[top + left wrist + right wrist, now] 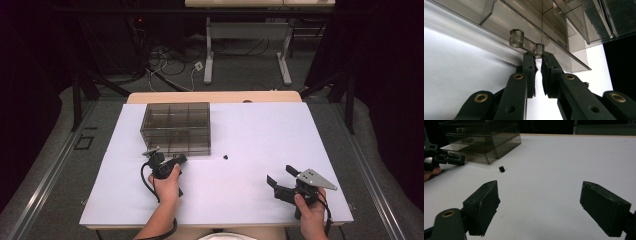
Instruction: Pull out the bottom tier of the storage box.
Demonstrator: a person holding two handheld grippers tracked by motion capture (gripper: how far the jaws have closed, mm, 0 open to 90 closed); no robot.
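Drawer handle [525, 43], clear plastic bar with a knob at each end, sits centre of the left gripper view, right at your jaw tips. Your left gripper [538, 57] has its jaws nearly closed, only a thin slit of white between them, and the right-hand knob of the handle is pinched at the tips. In the high view that same left gripper [176, 161] is lower left of centre, your left hand [167, 184] wrapped round it, its tip up against the bottom front edge of the smoky drawer box [175, 127].

Your right gripper [280, 177] is lower right in the high view, held by your right hand [311, 210], grey plate on top. In the right gripper view its jaws are spread wide, one at lower left, one at lower right, holding nothing, just white tabletop [564, 165] between them.

Farther out, a small black part [502, 169] lies on the table, upper left of centre in the right gripper view, near the box's front corner but not touching; in the high view it is just right of the box. The drawer box [484, 141] fills the upper left corner there, stacked drawers visible through the tinted walls. Contents: cannot tell.
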